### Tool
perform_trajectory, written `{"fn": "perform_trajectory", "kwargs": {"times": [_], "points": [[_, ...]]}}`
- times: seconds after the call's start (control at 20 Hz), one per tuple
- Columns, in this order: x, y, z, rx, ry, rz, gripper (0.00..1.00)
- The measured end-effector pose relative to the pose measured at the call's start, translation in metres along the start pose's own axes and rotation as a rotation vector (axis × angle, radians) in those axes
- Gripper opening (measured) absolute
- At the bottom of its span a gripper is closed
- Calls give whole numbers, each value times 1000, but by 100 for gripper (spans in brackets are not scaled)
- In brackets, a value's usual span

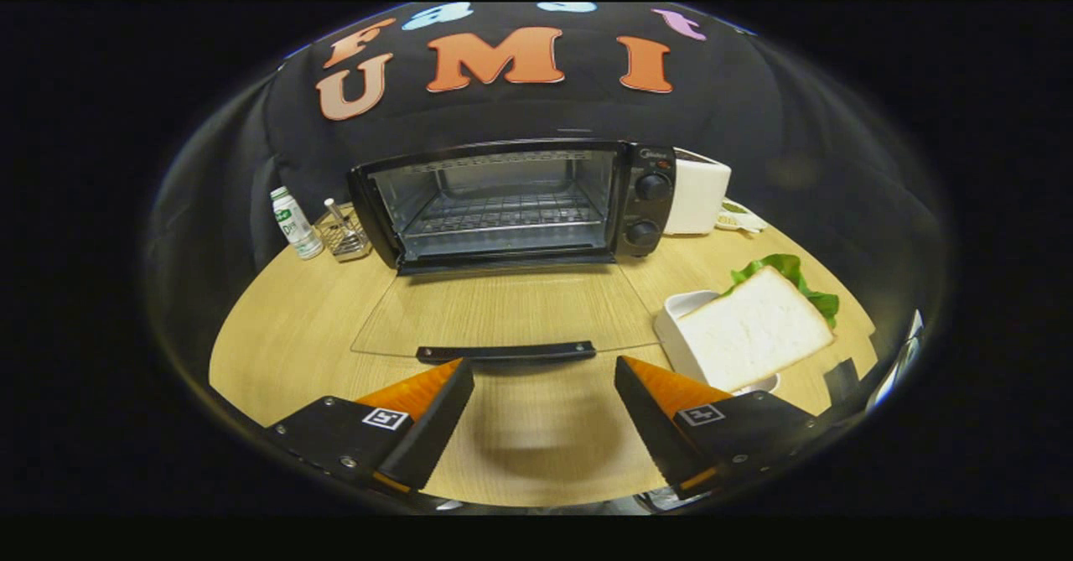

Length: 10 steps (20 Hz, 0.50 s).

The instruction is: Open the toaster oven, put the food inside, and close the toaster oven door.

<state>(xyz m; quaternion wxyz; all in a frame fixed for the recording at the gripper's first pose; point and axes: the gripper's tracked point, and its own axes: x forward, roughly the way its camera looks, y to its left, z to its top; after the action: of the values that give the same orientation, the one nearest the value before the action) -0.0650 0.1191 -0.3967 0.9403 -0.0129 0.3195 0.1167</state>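
At the centre of the frame, your toaster oven (511, 205) stands on the wooden counter (285, 335) with its glass door (503, 309) dropped fully open and lying flat toward you. The dark door handle (505, 351) sits at the near edge of that door, just ahead of your tool (543, 376). Inside the oven you can see a wire rack (503, 213), with nothing on it. Two round knobs (652, 185) sit one above the other on the oven's right panel.

Your tool has its fingers (440, 397) spread well apart, holding nothing; the bare counter shows between them, and the handle runs across just beyond their tips.

To the lower right of the frame, just beside your right finger, the food waits: a sandwich (754, 326) of white bread with green lettuce (788, 272) poking out at its far side. It rests tilted across a white dish (679, 309), overhanging the rim toward the counter's edge.

At the left of the frame, beside the oven, you have a small white bottle (296, 223) with a green label and a wire basket (344, 232) next to it. At the upper right, a white boxy appliance (697, 194) stands touching or nearly touching the oven's side, and some small items (738, 217) lie just past it, too blurred to name.
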Motion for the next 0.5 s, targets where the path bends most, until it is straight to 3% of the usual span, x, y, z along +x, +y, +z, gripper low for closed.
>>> {"fn": "perform_trajectory", "kwargs": {"times": [0.5], "points": [[-50, -113, -34, 82, 120, -28, 100]]}}
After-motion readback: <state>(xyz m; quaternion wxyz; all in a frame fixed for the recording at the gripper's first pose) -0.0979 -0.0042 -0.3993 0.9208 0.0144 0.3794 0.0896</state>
